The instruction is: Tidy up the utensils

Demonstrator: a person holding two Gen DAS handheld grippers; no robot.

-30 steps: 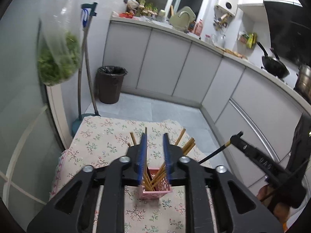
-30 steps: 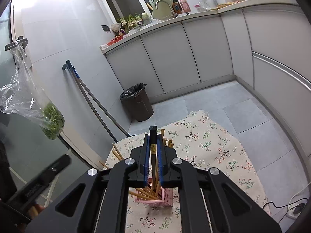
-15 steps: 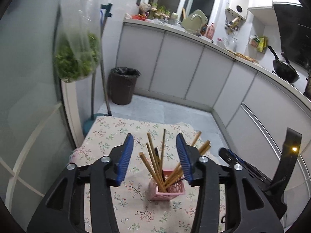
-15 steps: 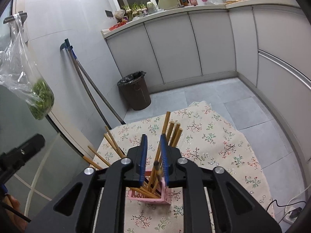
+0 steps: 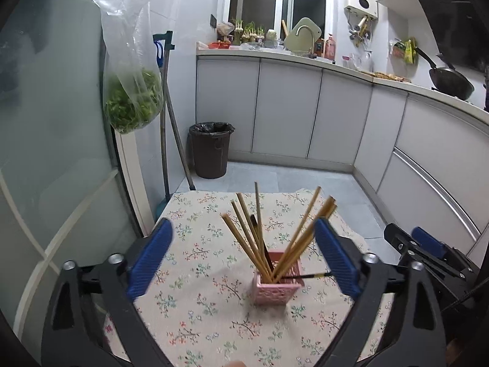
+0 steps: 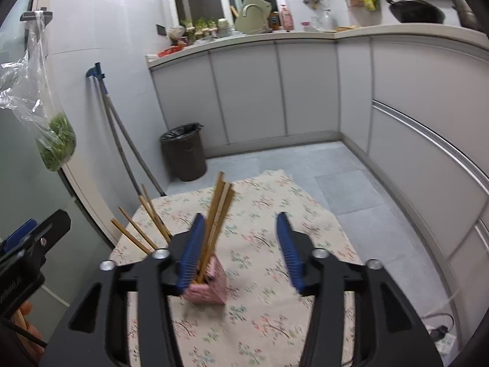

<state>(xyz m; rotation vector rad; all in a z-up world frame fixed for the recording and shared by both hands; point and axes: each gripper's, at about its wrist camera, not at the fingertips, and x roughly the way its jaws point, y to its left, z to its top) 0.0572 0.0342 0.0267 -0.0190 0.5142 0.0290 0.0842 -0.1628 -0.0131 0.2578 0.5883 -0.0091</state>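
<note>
- The left gripper point(image 5: 243, 255) is spread wide and holds nothing; its blue pads point(image 5: 149, 260) stand on either side of the chopsticks in view.
- The right gripper point(image 6: 241, 252) is also parted and empty.
- The pink holder point(image 5: 276, 278) sits upright on the flowered tablecloth point(image 5: 195, 312).
- Wooden chopsticks point(image 5: 244, 232) stand in it, fanned left and right, with one dark chopstick point(image 5: 308, 275) lying across its rim.
- A bin point(image 5: 211, 150) stands on the floor beyond the table.

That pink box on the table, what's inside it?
The pink box holds wooden chopsticks fanned upward, plus a dark chopstick. Their lower ends and the bottom are hidden by its walls.
</note>
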